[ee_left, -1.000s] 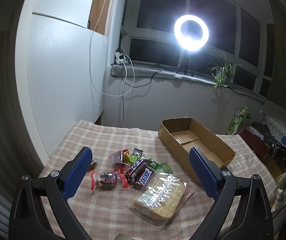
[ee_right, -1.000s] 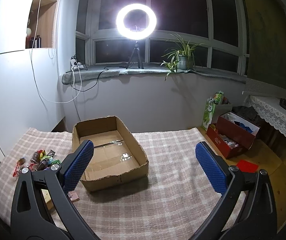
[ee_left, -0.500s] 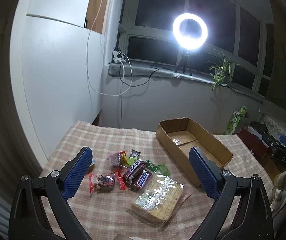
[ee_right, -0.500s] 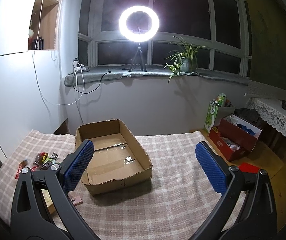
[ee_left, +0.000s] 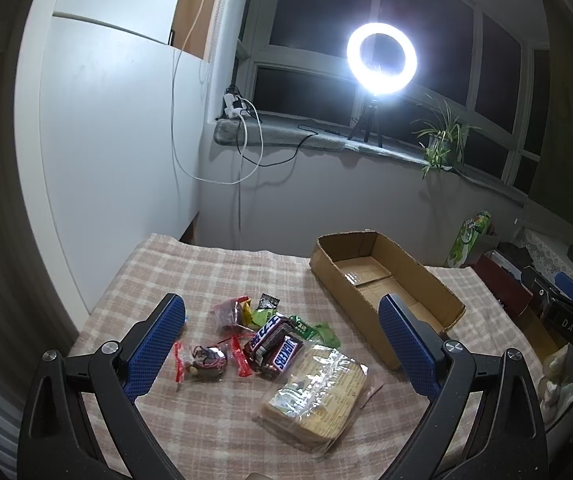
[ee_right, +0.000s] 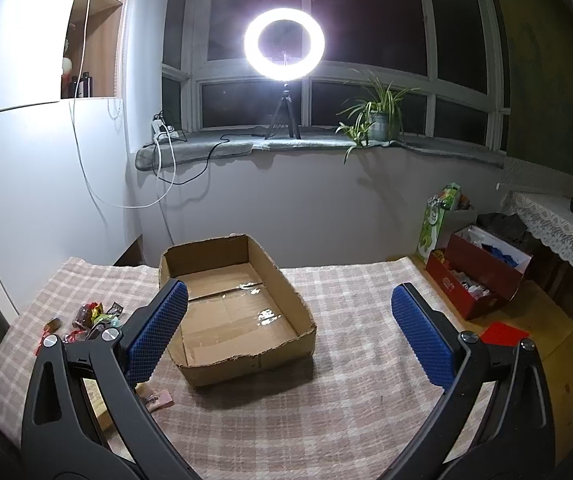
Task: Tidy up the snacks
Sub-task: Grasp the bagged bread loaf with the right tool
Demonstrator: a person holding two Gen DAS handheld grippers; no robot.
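Note:
A pile of snacks lies on the checked tablecloth (ee_left: 206, 276): two Snickers bars (ee_left: 276, 346), a clear pack of crackers (ee_left: 318, 390), a red-ended candy bag (ee_left: 204, 360) and small green and red packets (ee_left: 246, 310). An empty cardboard box (ee_left: 386, 284) stands to their right. My left gripper (ee_left: 282, 348) is open and empty, hovering above the pile. My right gripper (ee_right: 290, 328) is open and empty, above the box's (ee_right: 234, 304) near edge. The snacks (ee_right: 90, 318) show at the left in the right wrist view.
A ring light (ee_right: 284, 44) and a potted plant (ee_right: 378, 120) stand on the windowsill behind the table. A white cabinet (ee_left: 106, 152) is on the left. A red box (ee_right: 478, 276) and a green bag (ee_right: 438, 220) sit on the floor at right.
Both grippers have drifted slightly; the left view shifted a little so the snacks sit more centred between its fingers. Nothing was grasped or moved.

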